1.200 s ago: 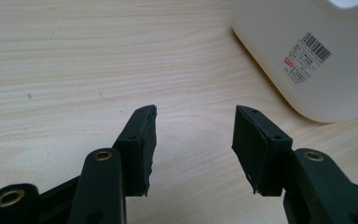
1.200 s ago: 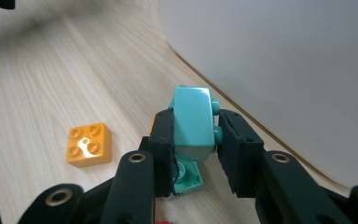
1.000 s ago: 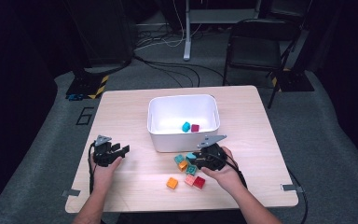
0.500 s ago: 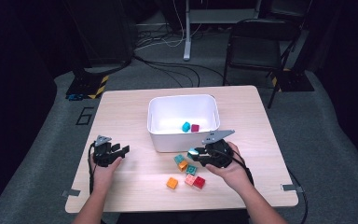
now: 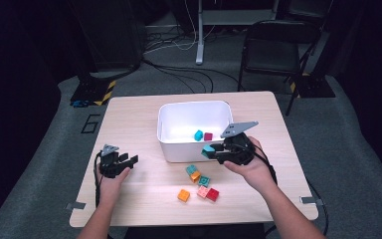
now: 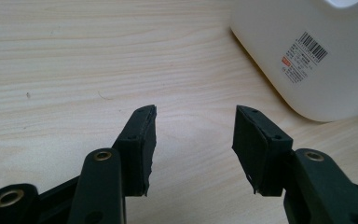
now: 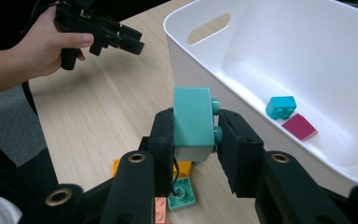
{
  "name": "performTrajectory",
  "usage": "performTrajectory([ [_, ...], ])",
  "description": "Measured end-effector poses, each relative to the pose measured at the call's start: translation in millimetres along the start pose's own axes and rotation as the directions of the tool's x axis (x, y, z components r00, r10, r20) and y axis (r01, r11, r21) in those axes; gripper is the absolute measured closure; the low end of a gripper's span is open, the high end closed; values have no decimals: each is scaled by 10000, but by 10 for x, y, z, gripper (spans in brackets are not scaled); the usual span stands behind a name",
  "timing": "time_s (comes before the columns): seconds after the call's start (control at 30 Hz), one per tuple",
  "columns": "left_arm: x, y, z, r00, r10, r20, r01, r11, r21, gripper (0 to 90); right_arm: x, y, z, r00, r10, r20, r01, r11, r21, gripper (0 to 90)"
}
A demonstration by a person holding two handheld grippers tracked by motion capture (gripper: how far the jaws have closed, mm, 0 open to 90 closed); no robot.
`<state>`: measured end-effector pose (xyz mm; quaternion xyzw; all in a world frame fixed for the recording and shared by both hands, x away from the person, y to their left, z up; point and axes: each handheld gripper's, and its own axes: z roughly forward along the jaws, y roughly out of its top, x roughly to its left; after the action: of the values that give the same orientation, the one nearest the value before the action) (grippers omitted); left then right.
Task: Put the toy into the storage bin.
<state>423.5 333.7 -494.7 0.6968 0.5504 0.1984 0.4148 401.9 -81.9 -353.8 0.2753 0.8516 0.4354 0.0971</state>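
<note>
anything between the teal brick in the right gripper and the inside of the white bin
Only the bin's near wall. The right gripper holds the teal brick just outside it, about at rim height; the bin's floor is mostly bare.

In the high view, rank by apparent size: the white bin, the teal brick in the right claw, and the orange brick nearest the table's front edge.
1. White bin, by far the largest.
2 and 3. Teal brick and orange brick look alike in size; the teal one is lifted and partly hidden by the right claw, so no ranking.
</note>
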Motion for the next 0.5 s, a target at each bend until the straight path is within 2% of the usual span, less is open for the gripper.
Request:
performTrajectory([
  [0.2,15,1,-5,10000,-60,-11,60,10000,-31,488,-55,144,-9,10000,20,-13,-20,10000,-17,672],
  [0.5,18,1,3,10000,-66,-2,66,10000,-63,488,-211,280,18,9989,235,416,-229,9996,-151,672],
])
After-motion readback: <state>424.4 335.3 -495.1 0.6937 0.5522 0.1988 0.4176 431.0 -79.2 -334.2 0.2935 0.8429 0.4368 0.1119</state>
